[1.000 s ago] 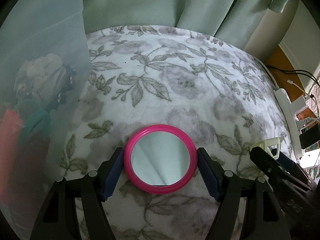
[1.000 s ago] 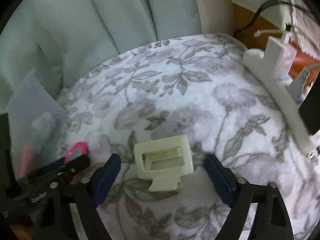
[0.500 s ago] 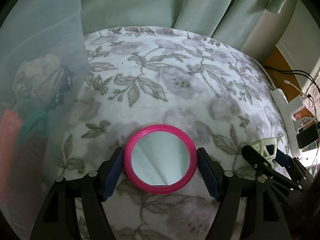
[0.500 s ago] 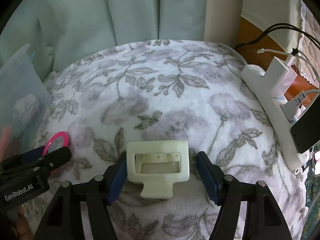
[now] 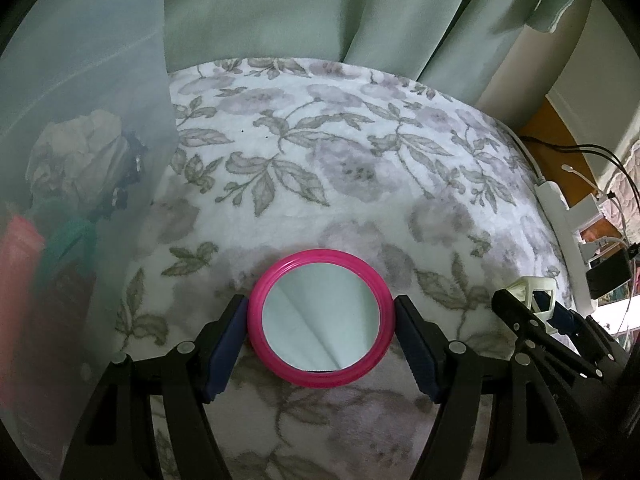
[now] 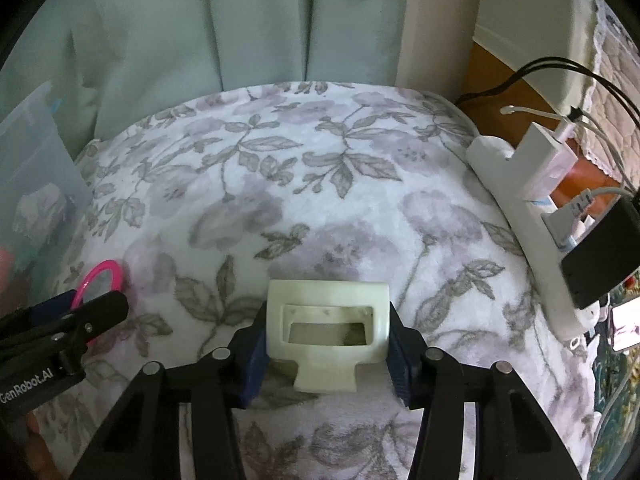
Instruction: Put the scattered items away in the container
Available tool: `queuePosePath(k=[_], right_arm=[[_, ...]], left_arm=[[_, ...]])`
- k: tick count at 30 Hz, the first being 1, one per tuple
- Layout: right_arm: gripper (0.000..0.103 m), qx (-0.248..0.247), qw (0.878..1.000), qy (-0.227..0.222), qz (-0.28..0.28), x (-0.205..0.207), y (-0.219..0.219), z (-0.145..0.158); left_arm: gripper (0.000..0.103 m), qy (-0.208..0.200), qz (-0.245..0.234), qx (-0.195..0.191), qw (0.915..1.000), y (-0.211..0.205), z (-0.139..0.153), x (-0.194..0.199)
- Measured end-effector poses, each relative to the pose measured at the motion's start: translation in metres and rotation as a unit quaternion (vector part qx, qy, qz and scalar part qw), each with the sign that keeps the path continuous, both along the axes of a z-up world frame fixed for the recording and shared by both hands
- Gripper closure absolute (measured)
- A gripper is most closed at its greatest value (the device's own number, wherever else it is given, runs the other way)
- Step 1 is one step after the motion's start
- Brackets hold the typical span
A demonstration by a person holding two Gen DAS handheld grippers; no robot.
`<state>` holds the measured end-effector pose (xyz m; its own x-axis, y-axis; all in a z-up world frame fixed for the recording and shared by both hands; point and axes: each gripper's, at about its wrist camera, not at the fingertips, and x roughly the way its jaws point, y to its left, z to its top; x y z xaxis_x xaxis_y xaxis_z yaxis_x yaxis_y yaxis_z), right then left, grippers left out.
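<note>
Right wrist view: my right gripper closing on cream plastic clip, pads at both its sides, clip lying on floral blanket. Left gripper wide, pads touching or just beside pink mirror rim; grip unclear. Step: picking up both items. Next: finish squeeze, lift, carry to translucent container at left, already holding stuff. Mirror round, glossy, flat: likely slippery.

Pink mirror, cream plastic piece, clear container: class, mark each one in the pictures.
pink mirror (image 5: 320, 318), left wrist view, middle of the glass.
cream plastic piece (image 6: 328, 294), right wrist view, its top bar.
clear container (image 5: 80, 92), left wrist view, its frosted side wall.
</note>
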<state>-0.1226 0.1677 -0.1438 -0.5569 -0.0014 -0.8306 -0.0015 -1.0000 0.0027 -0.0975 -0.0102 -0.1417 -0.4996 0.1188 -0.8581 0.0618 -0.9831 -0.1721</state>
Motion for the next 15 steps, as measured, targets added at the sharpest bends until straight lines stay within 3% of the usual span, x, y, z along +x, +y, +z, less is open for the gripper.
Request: queuePosePath(k=[7,15], right_arm=[[0.049,0.016,0.999,0.032,-0.008,0.015,0.006,0.032],[0.049,0.033,0.994,0.104,0.005,0.042,-0.001,0.101]], left_arm=[[0.029,0.034,-0.008,0.011,0.9993,0.003,0.027,0.01],[0.029,0.113,-0.018,0.028,0.993,0.001,0.089,0.038]])
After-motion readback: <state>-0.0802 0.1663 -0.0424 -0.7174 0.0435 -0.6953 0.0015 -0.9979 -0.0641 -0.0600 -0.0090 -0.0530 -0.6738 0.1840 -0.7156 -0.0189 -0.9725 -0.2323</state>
